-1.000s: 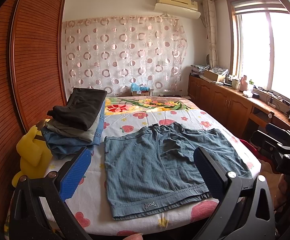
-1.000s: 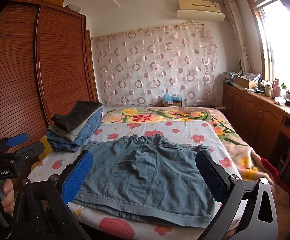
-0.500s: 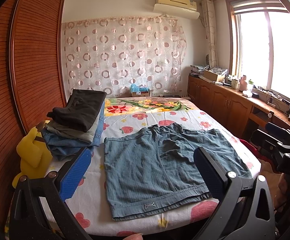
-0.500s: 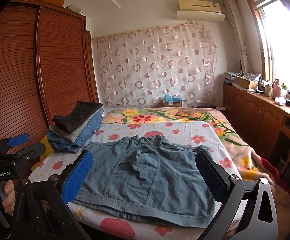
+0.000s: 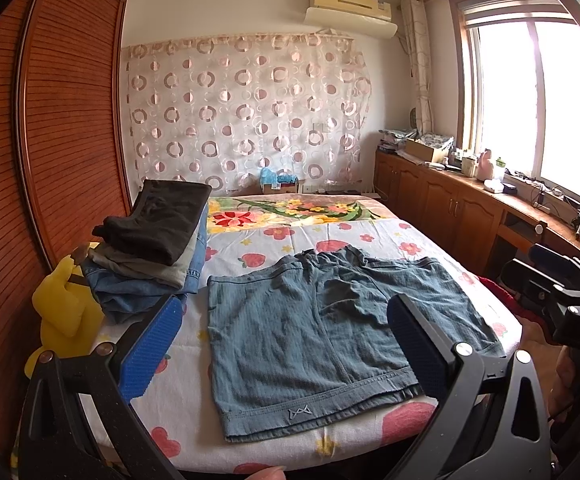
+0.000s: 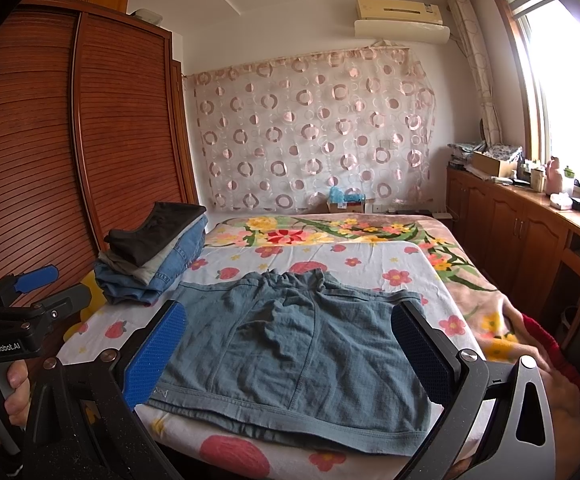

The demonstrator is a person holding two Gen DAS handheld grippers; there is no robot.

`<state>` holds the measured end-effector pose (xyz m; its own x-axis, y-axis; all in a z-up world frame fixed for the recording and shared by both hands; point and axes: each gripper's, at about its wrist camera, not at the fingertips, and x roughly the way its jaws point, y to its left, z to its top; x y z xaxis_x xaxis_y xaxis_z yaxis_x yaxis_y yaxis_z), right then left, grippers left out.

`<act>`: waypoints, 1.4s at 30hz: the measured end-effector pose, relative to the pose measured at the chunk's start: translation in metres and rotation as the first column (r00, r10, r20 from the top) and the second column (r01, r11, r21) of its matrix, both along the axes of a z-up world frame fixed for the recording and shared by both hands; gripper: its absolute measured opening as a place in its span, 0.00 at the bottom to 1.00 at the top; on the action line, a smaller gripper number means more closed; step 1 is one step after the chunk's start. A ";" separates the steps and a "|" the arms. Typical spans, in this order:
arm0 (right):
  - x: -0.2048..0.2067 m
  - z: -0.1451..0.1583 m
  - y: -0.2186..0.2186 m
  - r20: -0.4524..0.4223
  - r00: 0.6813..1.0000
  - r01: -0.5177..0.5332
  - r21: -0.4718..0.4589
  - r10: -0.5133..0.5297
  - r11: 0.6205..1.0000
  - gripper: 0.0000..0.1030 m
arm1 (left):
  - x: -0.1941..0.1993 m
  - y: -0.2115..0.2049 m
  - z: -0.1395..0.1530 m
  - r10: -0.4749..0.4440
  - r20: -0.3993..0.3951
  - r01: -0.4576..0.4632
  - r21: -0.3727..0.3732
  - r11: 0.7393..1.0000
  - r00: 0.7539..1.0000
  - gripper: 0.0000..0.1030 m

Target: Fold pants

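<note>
Blue-grey shorts (image 5: pixel 322 332) lie spread flat on the flowered bed sheet (image 5: pixel 370 240), waistband away from me, hems at the near edge. They also show in the right wrist view (image 6: pixel 290 344). My left gripper (image 5: pixel 282 340) is open and empty, held above the near edge of the bed in front of the shorts. My right gripper (image 6: pixel 290 352) is open and empty, also short of the shorts. The right gripper shows at the right edge of the left wrist view (image 5: pixel 566 296). The left gripper shows at the left edge of the right wrist view (image 6: pixel 22 300).
A stack of folded clothes (image 5: pixel 154 248) sits on the bed's left side next to a yellow plush toy (image 5: pixel 66 308). A wooden wardrobe (image 6: pixel 50 152) lines the left wall. Wooden cabinets (image 5: pixel 450 208) under the window run along the right.
</note>
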<state>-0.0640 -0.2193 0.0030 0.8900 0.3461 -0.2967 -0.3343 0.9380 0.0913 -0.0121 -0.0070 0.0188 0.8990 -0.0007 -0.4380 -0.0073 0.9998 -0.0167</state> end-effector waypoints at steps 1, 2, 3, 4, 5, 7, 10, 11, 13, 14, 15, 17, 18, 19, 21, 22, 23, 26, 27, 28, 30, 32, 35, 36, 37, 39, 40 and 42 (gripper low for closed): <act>0.001 -0.001 0.000 -0.003 1.000 0.001 -0.001 -0.001 1.000 1.00 | 0.002 0.000 0.001 0.000 -0.007 0.000 0.000 1.000 1.000 0.99; 0.002 -0.001 -0.001 -0.008 1.000 0.001 -0.002 -0.001 1.000 1.00 | 0.003 0.000 0.001 -0.002 -0.017 0.002 0.000 1.000 1.000 0.99; 0.003 -0.002 -0.001 -0.014 1.000 0.001 -0.002 -0.001 1.000 1.00 | 0.005 0.001 0.000 -0.004 -0.027 0.003 -0.004 1.000 1.000 1.00; 0.005 -0.003 -0.003 -0.021 1.000 0.002 -0.003 -0.002 1.000 1.00 | 0.006 0.001 0.000 -0.005 -0.037 0.005 -0.006 1.000 0.999 0.99; 0.006 -0.004 -0.004 -0.025 1.000 0.004 -0.004 -0.004 1.000 1.00 | 0.008 0.001 -0.001 -0.007 -0.045 0.007 -0.006 1.000 0.999 0.99; 0.010 -0.007 -0.007 -0.038 0.999 0.010 -0.007 -0.010 1.000 1.00 | 0.010 -0.001 -0.005 -0.012 -0.061 0.012 -0.005 1.000 0.998 0.99; 0.015 -0.008 -0.009 -0.052 0.998 0.022 -0.020 -0.023 1.000 1.00 | 0.015 0.002 -0.018 -0.015 -0.076 0.014 -0.010 1.000 0.997 0.99; 0.016 -0.009 -0.011 -0.057 0.998 0.024 -0.021 -0.025 0.999 1.00 | 0.016 0.003 -0.020 -0.015 -0.081 0.014 -0.013 1.000 0.997 0.99; 0.020 -0.011 -0.013 -0.072 0.997 0.026 -0.025 -0.028 0.999 1.00 | 0.018 0.007 -0.025 -0.012 -0.091 0.010 -0.018 1.000 0.996 0.99; 0.021 -0.011 -0.013 -0.079 0.997 0.024 -0.026 -0.027 0.999 1.00 | 0.019 0.009 -0.027 -0.010 -0.096 0.008 -0.020 1.000 0.995 0.99; 0.022 -0.012 -0.014 -0.084 0.996 0.022 -0.026 -0.024 0.999 1.00 | 0.022 0.012 -0.030 -0.006 -0.104 0.004 -0.024 1.000 0.995 0.99; 0.022 -0.012 -0.016 -0.085 0.996 0.021 -0.022 -0.022 1.000 1.00 | 0.026 0.016 -0.036 -0.002 -0.115 -0.001 -0.026 1.000 0.993 0.99; 0.022 -0.013 -0.017 -0.087 0.996 0.022 -0.025 -0.024 0.999 1.00 | 0.025 0.017 -0.038 0.001 -0.117 -0.004 -0.026 1.000 0.993 0.99; 0.022 -0.012 -0.017 -0.088 0.996 0.025 -0.028 -0.028 0.999 1.00 | 0.023 0.017 -0.039 0.001 -0.116 -0.004 -0.026 1.000 0.993 0.99; 0.024 -0.012 -0.018 -0.092 0.995 0.031 -0.032 -0.034 0.999 1.00 | 0.024 0.019 -0.042 0.003 -0.120 -0.007 -0.028 1.000 0.993 0.99; 0.025 -0.012 -0.018 -0.094 0.995 0.033 -0.033 -0.036 0.999 1.00 | 0.023 0.018 -0.043 0.003 -0.121 -0.006 -0.028 1.000 0.993 0.99; 0.026 -0.013 -0.018 -0.097 0.995 0.034 -0.035 -0.038 0.999 1.00 | 0.024 0.019 -0.045 0.003 -0.123 -0.007 -0.027 1.000 0.992 0.99; 0.028 -0.016 -0.019 -0.106 0.994 0.034 -0.048 -0.039 0.998 1.00 | 0.027 0.024 -0.054 0.007 -0.143 -0.011 -0.027 1.000 0.990 0.99; 0.029 -0.017 -0.018 -0.112 0.993 0.032 -0.053 -0.038 0.998 0.99 | 0.027 0.024 -0.056 0.008 -0.147 -0.012 -0.025 1.000 0.989 0.99; 0.031 -0.019 -0.017 -0.119 0.992 0.027 -0.057 -0.034 0.998 0.99 | 0.028 0.026 -0.059 0.009 -0.154 -0.013 -0.022 1.000 0.988 0.99; 0.034 -0.022 -0.016 -0.139 0.990 0.013 -0.065 -0.022 0.998 0.97 | 0.029 0.028 -0.066 0.004 -0.168 -0.008 -0.023 1.000 0.986 0.99; 0.040 -0.027 -0.017 -0.157 0.987 0.007 -0.074 -0.018 0.997 0.95 | 0.031 0.033 -0.072 0.005 -0.180 -0.010 -0.029 1.000 0.984 0.99; 0.048 -0.033 -0.016 -0.191 0.982 -0.010 -0.087 -0.006 0.996 0.92 | 0.034 0.041 -0.083 0.009 -0.209 -0.016 -0.033 0.999 0.978 0.99; 0.051 -0.035 -0.016 -0.202 0.979 -0.017 -0.094 -0.003 0.995 0.91 | 0.035 0.042 -0.085 0.010 -0.214 -0.018 -0.031 0.999 0.977 0.99; 0.054 -0.038 -0.015 -0.215 0.977 -0.023 -0.105 0.000 0.994 0.91 | 0.035 0.044 -0.087 0.012 -0.222 -0.019 -0.031 0.999 0.975 0.99; 0.058 -0.043 -0.014 -0.235 0.972 -0.029 -0.116 0.001 0.993 0.90 | 0.037 0.049 -0.094 0.015 -0.243 -0.024 -0.034 0.999 0.970 0.99; 0.061 -0.044 -0.015 -0.246 0.969 -0.033 -0.120 0.002 0.992 0.89 | 0.038 0.052 -0.099 0.017 -0.256 -0.027 -0.037 0.999 0.967 0.99; 0.065 -0.048 -0.016 -0.268 0.963 -0.041 -0.129 0.005 0.991 0.87 | 0.039 0.054 -0.105 0.018 -0.273 -0.030 -0.038 0.999 0.962 0.99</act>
